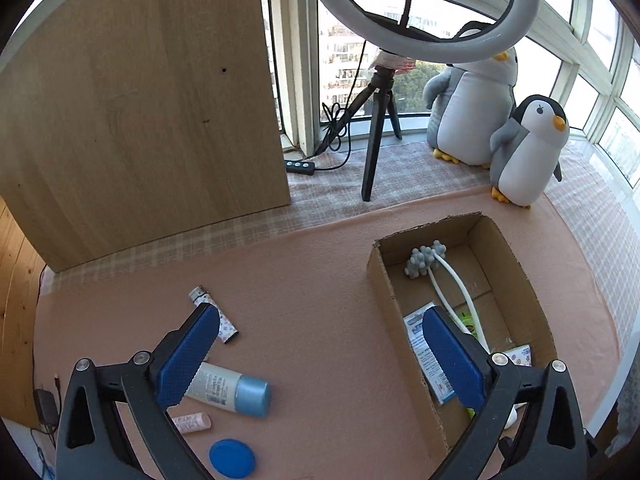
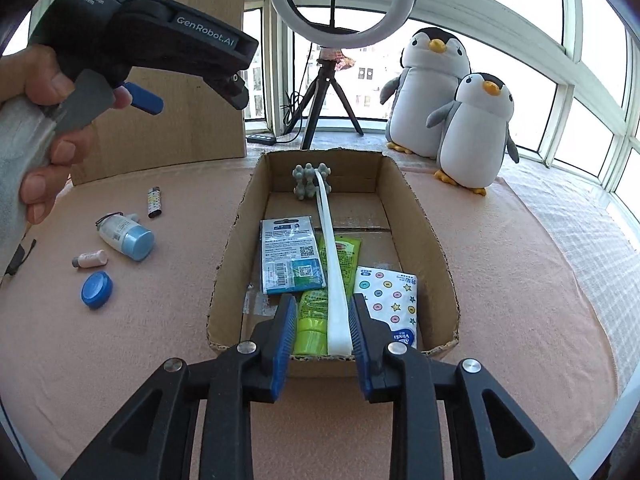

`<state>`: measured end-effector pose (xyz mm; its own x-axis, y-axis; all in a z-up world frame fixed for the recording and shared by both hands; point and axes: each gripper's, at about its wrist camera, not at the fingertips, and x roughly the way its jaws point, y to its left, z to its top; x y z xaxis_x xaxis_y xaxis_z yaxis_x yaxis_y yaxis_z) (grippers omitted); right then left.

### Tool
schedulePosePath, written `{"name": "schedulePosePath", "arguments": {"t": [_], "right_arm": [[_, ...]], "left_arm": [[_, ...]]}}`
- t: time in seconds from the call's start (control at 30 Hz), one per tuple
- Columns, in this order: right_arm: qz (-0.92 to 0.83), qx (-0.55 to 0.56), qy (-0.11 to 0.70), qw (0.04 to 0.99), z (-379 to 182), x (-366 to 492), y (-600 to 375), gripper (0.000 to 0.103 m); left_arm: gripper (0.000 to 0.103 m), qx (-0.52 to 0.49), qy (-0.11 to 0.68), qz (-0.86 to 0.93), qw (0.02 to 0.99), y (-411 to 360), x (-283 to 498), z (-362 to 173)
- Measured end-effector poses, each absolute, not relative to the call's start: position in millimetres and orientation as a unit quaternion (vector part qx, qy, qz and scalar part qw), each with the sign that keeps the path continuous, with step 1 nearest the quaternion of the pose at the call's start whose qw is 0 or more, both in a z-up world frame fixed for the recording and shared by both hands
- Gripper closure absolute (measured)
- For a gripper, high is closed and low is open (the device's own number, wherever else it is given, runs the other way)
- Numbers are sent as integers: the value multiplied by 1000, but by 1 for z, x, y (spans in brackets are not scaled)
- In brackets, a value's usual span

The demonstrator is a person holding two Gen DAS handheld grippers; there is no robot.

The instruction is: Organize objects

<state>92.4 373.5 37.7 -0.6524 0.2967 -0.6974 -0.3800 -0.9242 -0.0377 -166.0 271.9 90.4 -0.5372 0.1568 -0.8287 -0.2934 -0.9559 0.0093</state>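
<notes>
A cardboard box (image 2: 436, 240) on the pink cloth holds a white-handled massager with grey balls (image 2: 326, 216), a blue packet (image 2: 290, 252), a green tube (image 2: 316, 312) and a tissue pack (image 2: 390, 300). My right gripper (image 2: 322, 340) hangs over the box's near wall, jaws partly open around the massager handle without clamping it. My left gripper (image 1: 316, 360) is wide open and empty, above the cloth between the box (image 1: 384, 292) and loose items: a white bottle with blue cap (image 1: 232, 390), a patterned lighter (image 1: 218, 316), a pink tube (image 1: 192, 422) and a blue lid (image 1: 232, 458).
A wooden panel (image 1: 140, 100) stands at the back left. A ring light on a tripod (image 1: 380, 120) and two plush penguins (image 1: 528, 152) stand by the window. The loose items also show left of the box in the right wrist view, near the bottle (image 2: 126, 234).
</notes>
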Motion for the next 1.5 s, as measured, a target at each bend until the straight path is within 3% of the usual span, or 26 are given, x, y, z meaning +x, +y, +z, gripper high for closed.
{"name": "schedulePosePath", "arguments": {"t": [0.27,0.57,0.9,1.13,1.23,1.3,1.5], "right_arm": [[918,-367,18,147,47,67,325,68],[910,-410,-2,65,20,12,268,59],[872,-473,-127,-17,-11,-70,227,46],[829,-500,-239,-72,-38,-119,211,45],[825,-505,-237,-93,-39,-132,211,45],[818,-518,-224,-108,-39,-136,211,54],[806,-554,-183,-97,-38,-117,216,60]], "left_arm": [[0,-463,44,883,55,148,-158,92],[0,-482,-12,876,-28,9,-127,72],[0,-524,-76,846,-56,-64,-83,21],[0,-543,-107,831,-63,-85,-51,-1],[0,-542,-115,830,-69,-94,-46,-2],[0,-540,-119,830,-71,-100,-44,0],[0,-535,-126,832,-68,-104,-47,6]]}}
